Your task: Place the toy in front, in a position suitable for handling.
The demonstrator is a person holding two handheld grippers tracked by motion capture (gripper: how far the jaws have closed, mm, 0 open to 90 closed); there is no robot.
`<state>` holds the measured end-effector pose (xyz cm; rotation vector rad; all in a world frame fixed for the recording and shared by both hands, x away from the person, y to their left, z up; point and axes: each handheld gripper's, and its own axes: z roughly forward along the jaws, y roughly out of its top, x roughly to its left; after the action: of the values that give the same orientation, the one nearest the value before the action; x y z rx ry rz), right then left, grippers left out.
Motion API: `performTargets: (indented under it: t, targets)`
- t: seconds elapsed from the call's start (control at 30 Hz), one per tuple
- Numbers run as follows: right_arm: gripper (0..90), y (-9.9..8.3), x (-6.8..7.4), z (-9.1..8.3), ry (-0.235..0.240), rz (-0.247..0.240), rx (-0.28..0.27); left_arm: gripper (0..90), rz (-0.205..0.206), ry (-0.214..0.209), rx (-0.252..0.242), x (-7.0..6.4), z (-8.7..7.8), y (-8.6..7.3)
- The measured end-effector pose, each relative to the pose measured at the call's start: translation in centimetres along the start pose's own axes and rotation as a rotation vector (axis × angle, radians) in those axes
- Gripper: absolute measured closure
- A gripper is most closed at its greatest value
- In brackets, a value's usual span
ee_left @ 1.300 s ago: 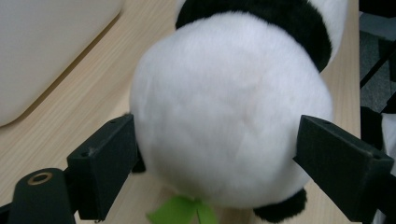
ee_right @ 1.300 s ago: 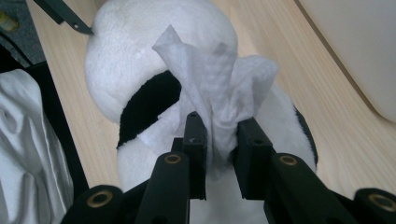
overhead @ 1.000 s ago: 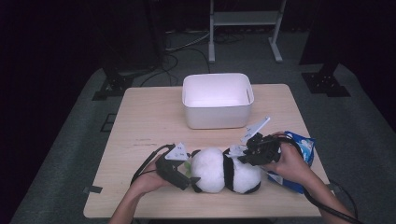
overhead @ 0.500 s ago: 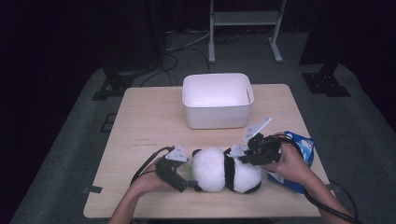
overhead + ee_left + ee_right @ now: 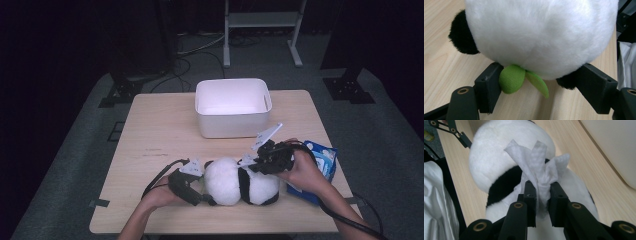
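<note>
Left gripper now cradles panda

Close on the panda plush: white furry bulk across the top, a black ear or paw at upper left, another black patch low on the right. Two black jaws of the left gripper set wide, one at each lower flank of the plush, touching or very nearly touching the fur. Between them, a green felt leaf hanging from the underside, pressed against the left-hand jaw. Pale wooden table beneath. At far right, white crumpled fabric, perhaps a sleeve or cloth; hard to tell.
</note>
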<state>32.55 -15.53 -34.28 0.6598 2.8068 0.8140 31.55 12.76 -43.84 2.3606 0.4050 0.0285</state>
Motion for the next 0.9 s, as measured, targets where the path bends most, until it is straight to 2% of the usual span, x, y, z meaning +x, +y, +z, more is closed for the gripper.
performTargets:
  t: [0.13, 0.27, 0.5, 0.63, 0.83, 0.9]
  targets:
    - [77.2, 1.0, 0.8, 0.7, 0.057, -0.020, -0.009, 23.8, -0.015, -0.002, -0.033, 0.0, -0.3, 0.3]
    - [77.2, 2.0, 2.1, 1.9, 0.084, -0.055, -0.005, 23.8, -0.001, 0.008, -0.018, -0.1, -0.2, 0.2]
    - [77.0, 3.7, 3.7, 3.4, 0.165, -0.097, -0.023, 23.7, -0.017, 0.007, -0.035, 0.0, -0.3, 0.3]
    - [76.7, 4.1, 4.3, 4.1, 0.207, -0.114, -0.017, 23.7, -0.013, 0.004, -0.035, 0.1, -0.3, 0.2]
    - [76.5, 3.7, 4.5, 3.8, 0.223, -0.115, 0.004, 23.5, -0.018, 0.017, -0.049, 0.1, -0.5, 0.3]
    - [76.5, 3.6, 4.6, 3.8, 0.236, -0.130, 0.006, 23.5, -0.016, 0.018, -0.048, 0.1, -0.5, 0.3]
